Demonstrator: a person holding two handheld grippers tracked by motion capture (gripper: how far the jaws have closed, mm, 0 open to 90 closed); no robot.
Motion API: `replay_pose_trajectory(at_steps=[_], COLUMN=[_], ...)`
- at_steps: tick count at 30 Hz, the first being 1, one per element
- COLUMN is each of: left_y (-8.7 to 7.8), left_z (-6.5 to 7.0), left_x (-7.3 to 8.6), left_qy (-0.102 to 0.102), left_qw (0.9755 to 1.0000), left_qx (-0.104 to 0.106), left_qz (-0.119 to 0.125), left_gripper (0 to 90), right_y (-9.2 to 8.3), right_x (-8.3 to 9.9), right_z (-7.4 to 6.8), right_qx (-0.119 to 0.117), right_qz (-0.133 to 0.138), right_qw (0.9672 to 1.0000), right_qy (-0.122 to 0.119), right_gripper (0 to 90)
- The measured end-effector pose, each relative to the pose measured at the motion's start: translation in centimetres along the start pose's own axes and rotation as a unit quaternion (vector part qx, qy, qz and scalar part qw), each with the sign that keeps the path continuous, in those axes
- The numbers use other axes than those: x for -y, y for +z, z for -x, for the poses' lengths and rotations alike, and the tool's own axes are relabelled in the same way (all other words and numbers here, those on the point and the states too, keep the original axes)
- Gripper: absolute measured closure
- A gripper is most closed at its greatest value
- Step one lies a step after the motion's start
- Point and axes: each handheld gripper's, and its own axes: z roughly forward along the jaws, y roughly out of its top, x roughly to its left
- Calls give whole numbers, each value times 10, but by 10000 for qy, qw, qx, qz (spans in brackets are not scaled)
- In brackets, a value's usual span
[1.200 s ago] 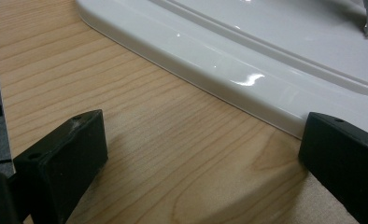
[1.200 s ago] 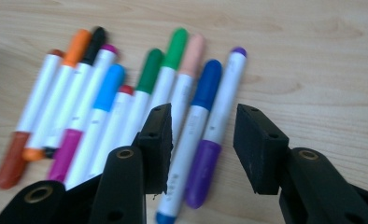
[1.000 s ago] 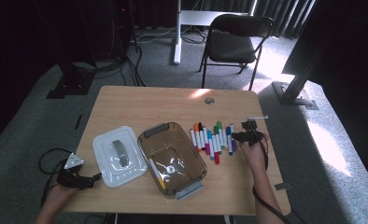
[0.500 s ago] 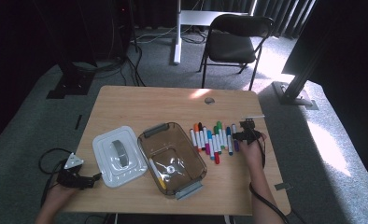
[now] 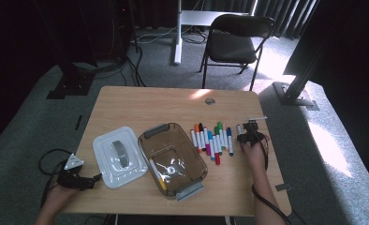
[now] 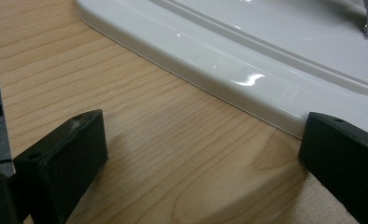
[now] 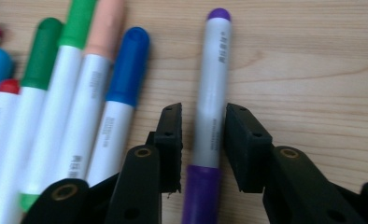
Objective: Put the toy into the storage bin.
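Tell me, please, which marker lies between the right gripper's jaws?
The purple marker, lying alone on the wood apart from the row of markers.

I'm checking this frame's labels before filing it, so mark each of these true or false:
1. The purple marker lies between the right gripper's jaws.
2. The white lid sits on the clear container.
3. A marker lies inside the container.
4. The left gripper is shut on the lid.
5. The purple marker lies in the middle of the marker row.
1. True: the purple marker lies between the jaws of the right gripper, which have just been closing.
2. False: the white lid lies on the table, left of the clear container.
3. True: a yellow marker.
4. False: the left gripper is open beside the lid's edge.
5. False: it lies apart, right of the marker row.
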Motion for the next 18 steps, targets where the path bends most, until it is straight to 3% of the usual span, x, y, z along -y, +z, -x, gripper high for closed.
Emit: replay_pose_trajectory(at_steps=[4,10,18], left_y=[0,0,0], left_z=[0,0,0], left_x=[0,0,0], left_qy=[1,0,2], left_qw=[10000,10000,10000], left_qx=[0,0,0], left_qz=[1,1,-3], left_gripper=[17,17,17], right_y=[0,-1,-21], right_x=[0,2,3], right_z=[-1,0,1], right_qx=[173,176,-74], right_qz=[-5,61,213], right_qw=[9998,9997,9993], right_qy=[-63,134,311], right_gripper=[726,764,765])
